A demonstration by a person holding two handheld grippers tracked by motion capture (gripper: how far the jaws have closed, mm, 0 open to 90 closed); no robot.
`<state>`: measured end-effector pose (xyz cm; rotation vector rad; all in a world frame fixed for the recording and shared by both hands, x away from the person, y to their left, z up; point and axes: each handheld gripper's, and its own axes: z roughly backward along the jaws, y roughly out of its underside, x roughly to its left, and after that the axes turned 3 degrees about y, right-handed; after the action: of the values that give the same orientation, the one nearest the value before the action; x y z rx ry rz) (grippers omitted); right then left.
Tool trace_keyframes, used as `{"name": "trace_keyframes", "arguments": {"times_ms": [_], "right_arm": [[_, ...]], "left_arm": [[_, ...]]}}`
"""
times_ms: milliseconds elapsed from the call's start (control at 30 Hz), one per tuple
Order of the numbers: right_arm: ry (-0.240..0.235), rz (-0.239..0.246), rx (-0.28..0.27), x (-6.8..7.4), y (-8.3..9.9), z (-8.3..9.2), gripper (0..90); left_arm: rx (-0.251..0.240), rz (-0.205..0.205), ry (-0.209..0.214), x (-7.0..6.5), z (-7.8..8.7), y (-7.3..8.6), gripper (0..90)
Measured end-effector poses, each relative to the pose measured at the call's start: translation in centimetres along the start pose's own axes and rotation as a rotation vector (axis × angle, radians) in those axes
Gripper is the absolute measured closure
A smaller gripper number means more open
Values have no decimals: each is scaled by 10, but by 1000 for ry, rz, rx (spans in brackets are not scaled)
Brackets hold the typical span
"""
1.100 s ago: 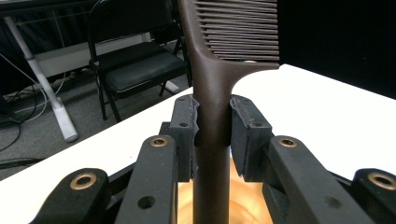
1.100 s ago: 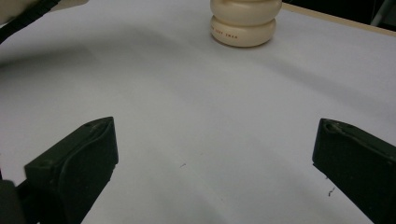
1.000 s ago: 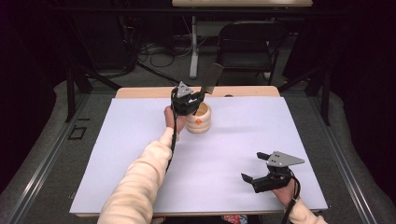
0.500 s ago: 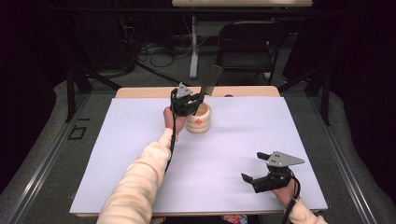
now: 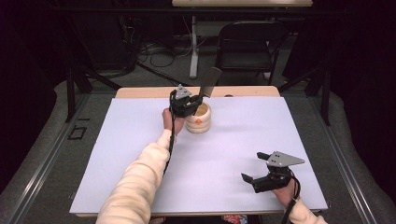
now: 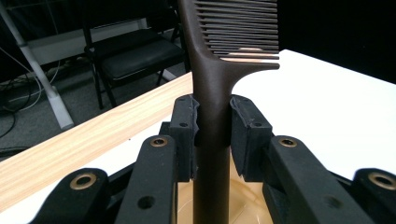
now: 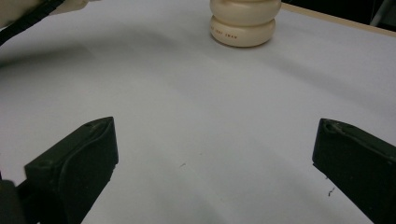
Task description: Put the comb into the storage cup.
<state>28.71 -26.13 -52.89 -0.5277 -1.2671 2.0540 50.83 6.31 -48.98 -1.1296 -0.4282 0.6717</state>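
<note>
In the left gripper view we see our left gripper (image 6: 212, 135) pinching the smooth dark handle of a fine-toothed comb (image 6: 219, 70) between its fingers, above a glossy cream ribbed holder (image 5: 198, 119). In the right gripper view our right gripper (image 7: 215, 158) fingers stand spread over the matte white table (image 7: 187, 116).

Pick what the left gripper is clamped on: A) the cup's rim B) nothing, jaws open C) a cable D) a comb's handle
D: in the left gripper view the pads press both sides of the dark comb at its handle, teeth upward, with the cream cup just below the left gripper.
</note>
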Motion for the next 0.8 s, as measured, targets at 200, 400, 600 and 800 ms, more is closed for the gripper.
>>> {"name": "trace_keyframes", "arguments": {"times_ms": [200, 400, 600, 800], "right_arm": [[1, -1, 0, 0, 0, 0, 0], [0, -2, -1, 0, 0, 0, 0], [-1, -2, -2, 0, 0, 0, 0], [0, 2, -3, 0, 0, 1, 0]], "left_arm": [[5, 0, 6, -1, -1, 2, 726], [6, 9, 10, -2, -3, 4, 726], [17, 8, 11, -3, -6, 7, 726], [36, -5, 12, -5, -6, 6, 726]]}}
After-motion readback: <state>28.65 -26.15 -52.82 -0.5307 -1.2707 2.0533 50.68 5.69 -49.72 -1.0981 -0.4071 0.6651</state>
